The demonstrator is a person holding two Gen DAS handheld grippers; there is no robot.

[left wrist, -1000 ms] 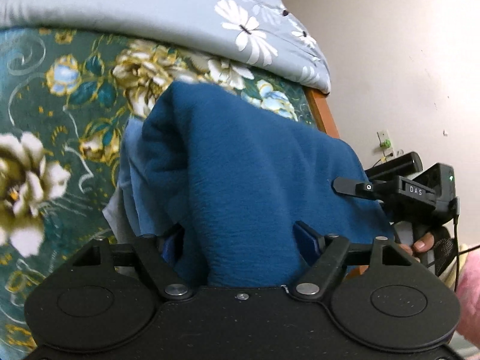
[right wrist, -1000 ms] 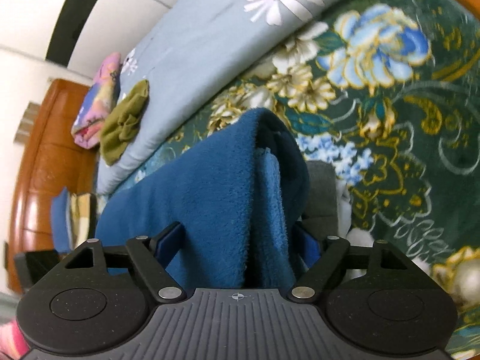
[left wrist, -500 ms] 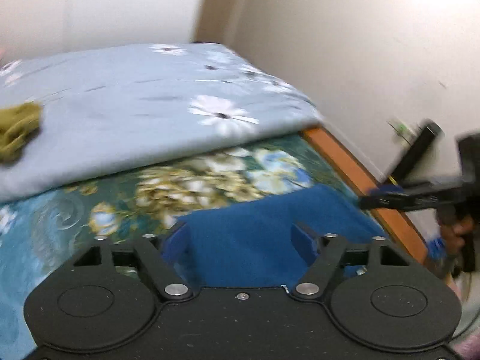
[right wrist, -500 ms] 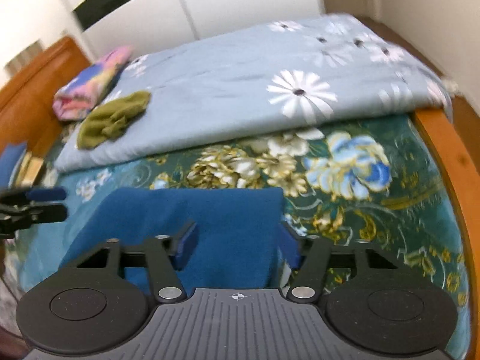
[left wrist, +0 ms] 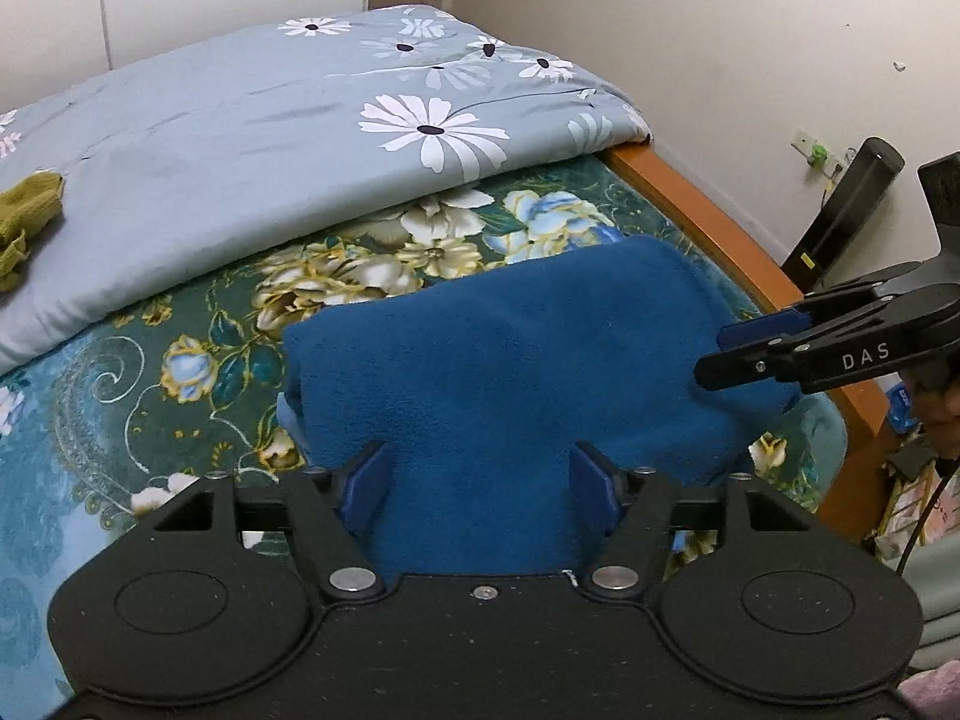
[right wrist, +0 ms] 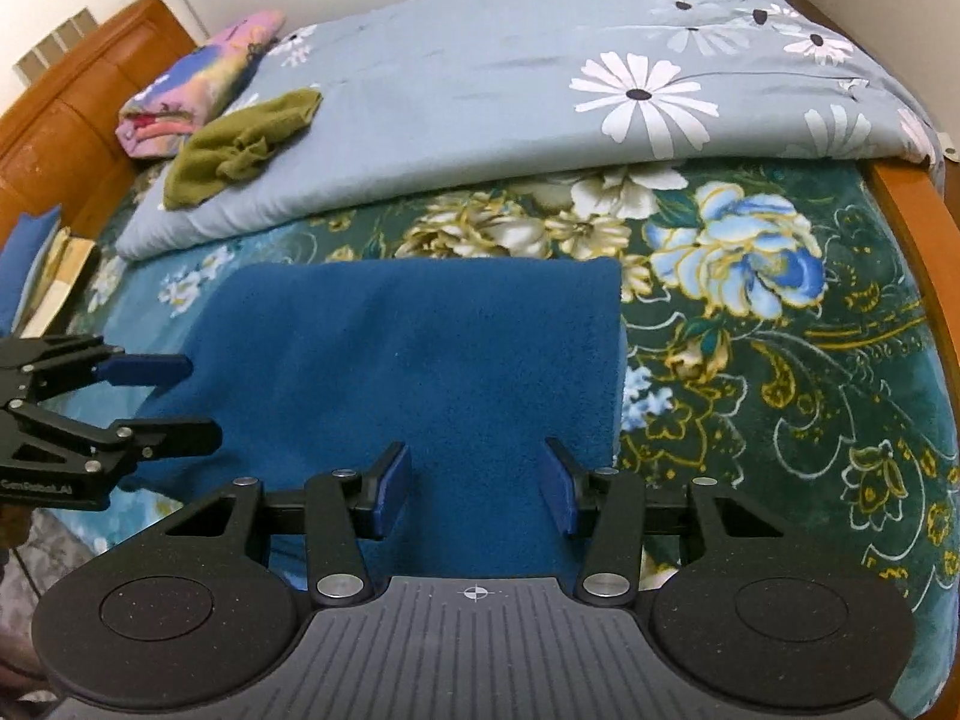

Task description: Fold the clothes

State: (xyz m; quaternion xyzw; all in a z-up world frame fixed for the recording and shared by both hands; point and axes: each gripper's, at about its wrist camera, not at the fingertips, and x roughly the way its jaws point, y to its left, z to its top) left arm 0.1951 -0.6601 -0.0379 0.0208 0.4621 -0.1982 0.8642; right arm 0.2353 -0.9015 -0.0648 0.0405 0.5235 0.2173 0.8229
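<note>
Both tools are off the cloth, so this reads as the gap between folds on the blue fleece garment [right wrist: 414,360].

How I'd do the next fold:
- Drop each tool onto a near corner, not mid-edge, so both layers come up together.
- Bite deep. Fleece is thick and a shallow pinch will likely peel off only the top layer.
- Lift both tools level and together, carry the near edge to the far edge, lay it down square.
- Risk: the lighter blue layer poking out at the left edge could drag and skew the stack.

Tool state:
- Left tool [left wrist: 483,474]: pads apart and widening, nothing pinched. Fleece lies below and ahead of it.
- Right tool [right wrist: 474,492]: pads apart, empty, hovering over the garment's near right part.
- In the right wrist view the left tool sits off to the left, over the garment's left edge.

Garment:
- Dark blue fleece, folded into a rough rectangle, flat on the green floral blanket [right wrist: 780,360] of the bed.
- Directly ahead of both tools.
- Far edge straight, right edge clean.
- Top surface smooth, slight puffiness.
- The grey daisy quilt [right wrist: 540,78] is beyond it and not touching.
</note>
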